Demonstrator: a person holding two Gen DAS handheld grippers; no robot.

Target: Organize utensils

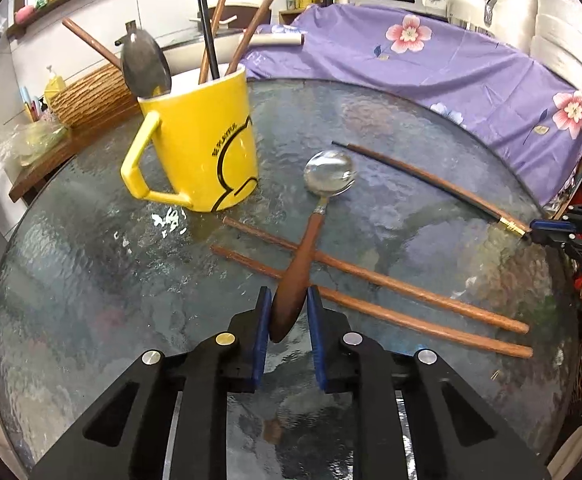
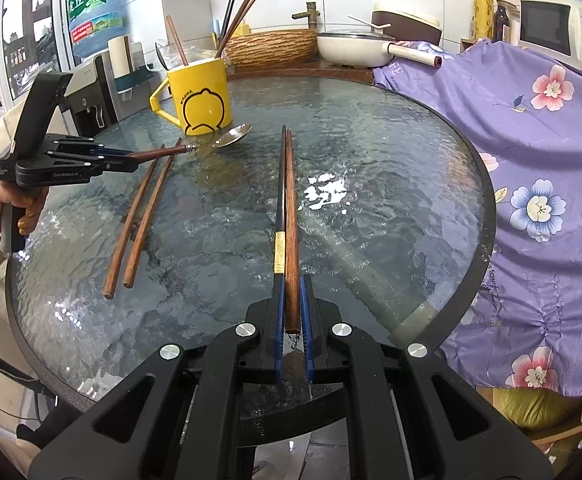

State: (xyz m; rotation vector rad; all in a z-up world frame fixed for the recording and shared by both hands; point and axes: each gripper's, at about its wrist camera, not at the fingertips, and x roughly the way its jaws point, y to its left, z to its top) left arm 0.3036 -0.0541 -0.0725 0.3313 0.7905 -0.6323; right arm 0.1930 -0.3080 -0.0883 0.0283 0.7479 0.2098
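Left tool (image 1: 289, 312) clamps the spoon (image 1: 315, 216) handle, right of the mug (image 1: 201, 140); right tool (image 2: 291, 312) is clamped on two chopsticks (image 2: 289, 200) further right.

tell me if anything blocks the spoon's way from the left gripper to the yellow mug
Nothing on the glass between them. The spoon lies across two brown chopsticks, and the yellow mug already holds a spoon and chopsticks, crowding its mouth.

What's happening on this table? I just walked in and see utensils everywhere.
A person is sorting utensils into the yellow mug. The left hand-held gripper is closed on the wooden handle of a spoon lying across two brown chopsticks. The right hand-held gripper is shut on another pair of chopsticks resting on the glass table.
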